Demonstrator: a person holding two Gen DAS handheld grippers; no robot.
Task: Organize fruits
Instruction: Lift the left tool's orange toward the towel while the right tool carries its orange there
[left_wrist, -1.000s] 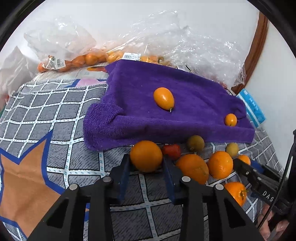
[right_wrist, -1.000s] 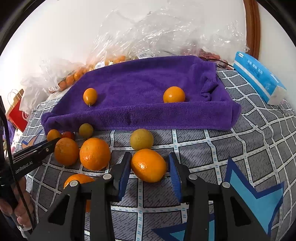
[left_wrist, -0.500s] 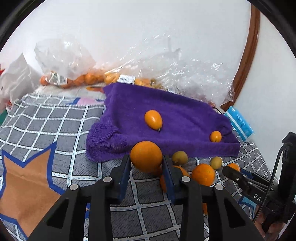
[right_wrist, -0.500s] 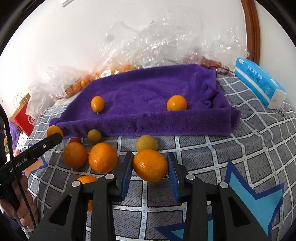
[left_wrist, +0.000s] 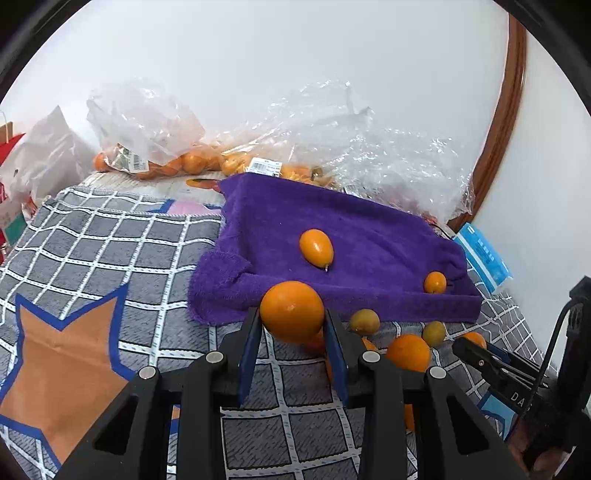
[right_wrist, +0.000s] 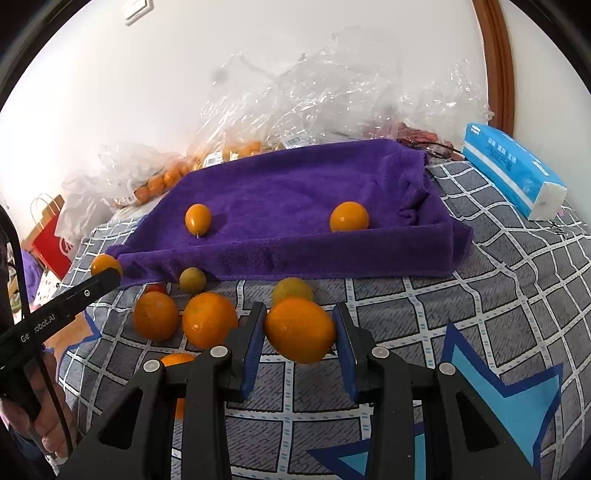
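Observation:
My left gripper (left_wrist: 291, 326) is shut on a round orange (left_wrist: 291, 312), held above the checked mat in front of the purple towel (left_wrist: 369, 229). On the towel lie an oval orange fruit (left_wrist: 316, 247) and a small round one (left_wrist: 434, 282). My right gripper (right_wrist: 299, 334) is shut on another orange (right_wrist: 299, 330), low over the mat near the purple towel's (right_wrist: 295, 192) front edge. Two loose oranges (right_wrist: 208, 319) and two small yellow-green fruits (right_wrist: 191, 279) lie on the mat between the grippers. The left gripper (right_wrist: 107, 272) shows at the left of the right wrist view.
Clear plastic bags (left_wrist: 147, 122) holding several oranges pile up against the wall behind the towel. A blue tissue pack (right_wrist: 513, 173) lies to the right of the towel. A red paper bag (right_wrist: 51, 240) stands at the far left. A person's hand (right_wrist: 40, 417) holds the left gripper.
The left gripper has risen with its orange, off the mat and toward the towel's edge. The right gripper's jaws have closed onto the orange that lay between them.

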